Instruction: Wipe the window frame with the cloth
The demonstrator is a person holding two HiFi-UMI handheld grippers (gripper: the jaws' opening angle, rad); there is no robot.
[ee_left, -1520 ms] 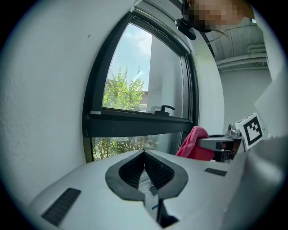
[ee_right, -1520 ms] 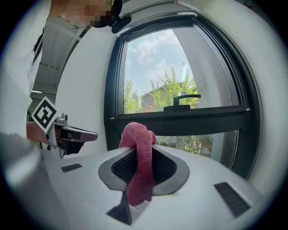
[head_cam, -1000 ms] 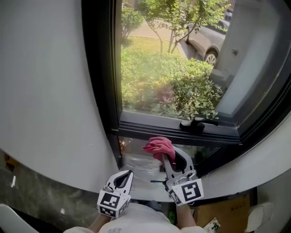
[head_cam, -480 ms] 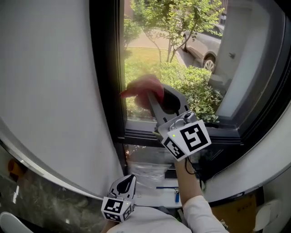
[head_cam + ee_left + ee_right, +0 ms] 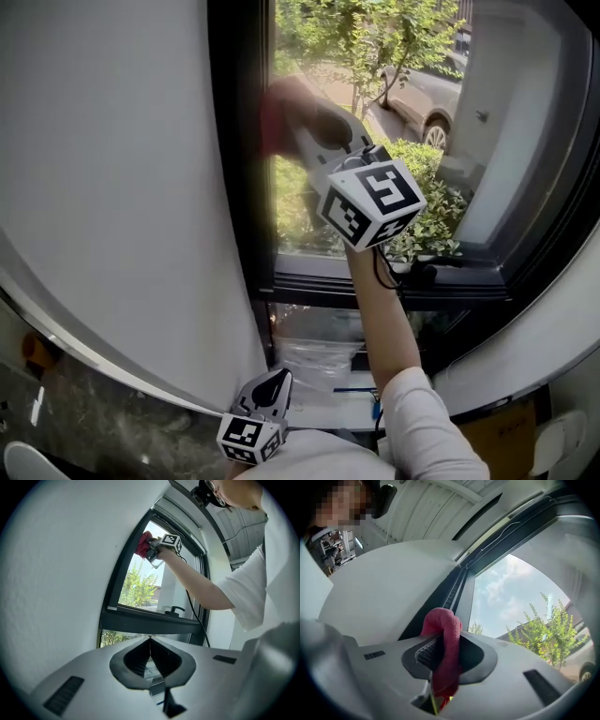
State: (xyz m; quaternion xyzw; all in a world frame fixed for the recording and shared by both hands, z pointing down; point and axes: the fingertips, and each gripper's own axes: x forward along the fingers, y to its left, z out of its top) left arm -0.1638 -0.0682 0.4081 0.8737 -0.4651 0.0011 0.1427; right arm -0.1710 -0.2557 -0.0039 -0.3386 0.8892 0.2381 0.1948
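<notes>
Forearm (image 5: 380, 309) on my right side stretches up and forward from a white sleeve (image 5: 422, 422), carrying the right gripper (image 5: 298, 127) high up the left upright of the black metal window frame (image 5: 239, 187). Its jaws pinch the crumpled red cloth (image 5: 444, 634), which sits at that upright's inner edge; motion blur hides whether it touches. My left gripper (image 5: 150, 641) hangs low beneath the frame's bottom rail, jaws pressed together on nothing. Bare upright runs above and below the cloth, and white wall (image 5: 112, 187) borders the frame's outer edge.
</notes>
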